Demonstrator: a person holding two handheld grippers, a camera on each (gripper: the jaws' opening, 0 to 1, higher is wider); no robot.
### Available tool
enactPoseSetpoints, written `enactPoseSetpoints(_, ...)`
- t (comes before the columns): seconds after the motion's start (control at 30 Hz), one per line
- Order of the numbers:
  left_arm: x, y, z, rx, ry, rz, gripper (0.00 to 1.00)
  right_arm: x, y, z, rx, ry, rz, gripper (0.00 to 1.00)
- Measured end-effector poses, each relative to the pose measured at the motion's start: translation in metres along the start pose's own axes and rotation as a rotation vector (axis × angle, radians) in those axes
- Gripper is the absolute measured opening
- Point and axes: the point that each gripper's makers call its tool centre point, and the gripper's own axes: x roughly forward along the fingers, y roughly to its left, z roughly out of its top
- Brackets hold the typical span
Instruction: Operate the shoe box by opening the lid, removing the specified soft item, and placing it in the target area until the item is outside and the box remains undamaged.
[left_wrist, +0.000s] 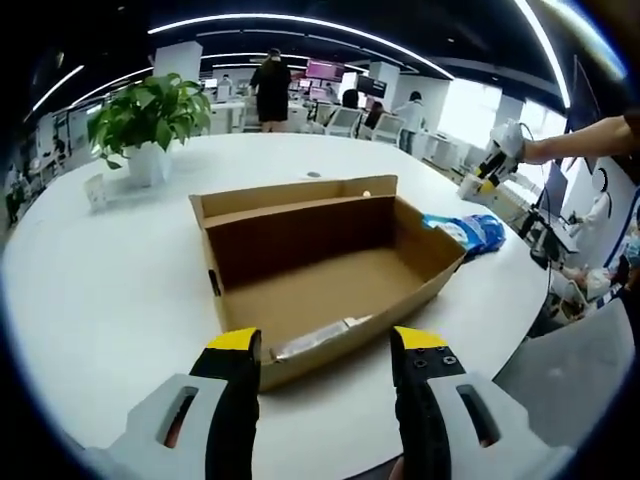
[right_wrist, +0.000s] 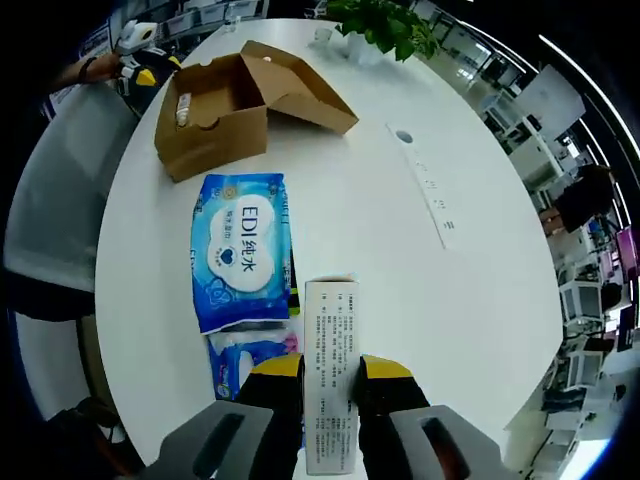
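Observation:
The brown cardboard shoe box (left_wrist: 330, 270) lies open on the white table, its lid folded back behind it. A pale, silvery packet (left_wrist: 318, 337) rests inside against the near wall. My left gripper (left_wrist: 328, 345) is open just in front of that wall, with nothing between its jaws. In the right gripper view the box (right_wrist: 210, 125) is at the upper left, with the left gripper (right_wrist: 140, 62) beyond it. My right gripper (right_wrist: 330, 375) is shut on a slim white printed carton (right_wrist: 330, 340), above the table. A blue wipes pack (right_wrist: 240, 250) lies between the carton and the box.
A second blue pack (right_wrist: 235, 365) lies near the right gripper. A potted plant (left_wrist: 150, 115) stands at the back left of the table. A long white strip (right_wrist: 425, 185) lies flat on the table. Office desks, chairs and people fill the room behind.

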Motion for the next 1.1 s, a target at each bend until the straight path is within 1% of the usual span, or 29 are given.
enactPoseSetpoints(0.13,0.000,0.000,0.002,-0.003,-0.007,-0.001,0.53,0.010,0.004,-0.007,-0.031,0.024,0.017,0.16)
enactPoseSetpoints(0.23,0.001,0.000,0.000,-0.002,0.001,0.003,0.53,0.019,0.002,-0.011,-0.035,0.026,0.024,0.16)
enactPoseSetpoints(0.4,0.002,0.000,0.000,-0.002,0.003,-0.002,0.53,0.030,0.014,-0.013,-0.062,0.037,0.060,0.16)
enactPoseSetpoints(0.47,0.004,-0.003,-0.001,0.009,0.009,-0.009,0.53,0.034,0.016,-0.016,-0.087,0.057,0.062,0.16)
enactPoseSetpoints(0.57,0.005,-0.005,-0.004,0.025,0.022,-0.015,0.53,0.039,0.018,-0.019,-0.082,0.063,0.070,0.16)
enactPoseSetpoints(0.77,0.005,-0.005,-0.004,0.022,0.024,-0.021,0.53,0.045,0.024,-0.022,-0.089,0.076,0.081,0.16)
enactPoseSetpoints(0.93,0.007,-0.009,-0.007,0.041,0.038,-0.033,0.53,0.047,0.024,-0.022,-0.095,0.081,0.082,0.17)
enactPoseSetpoints(1.1,0.008,-0.006,-0.007,0.039,0.037,-0.032,0.53,0.051,0.024,-0.023,-0.121,0.100,0.080,0.17)
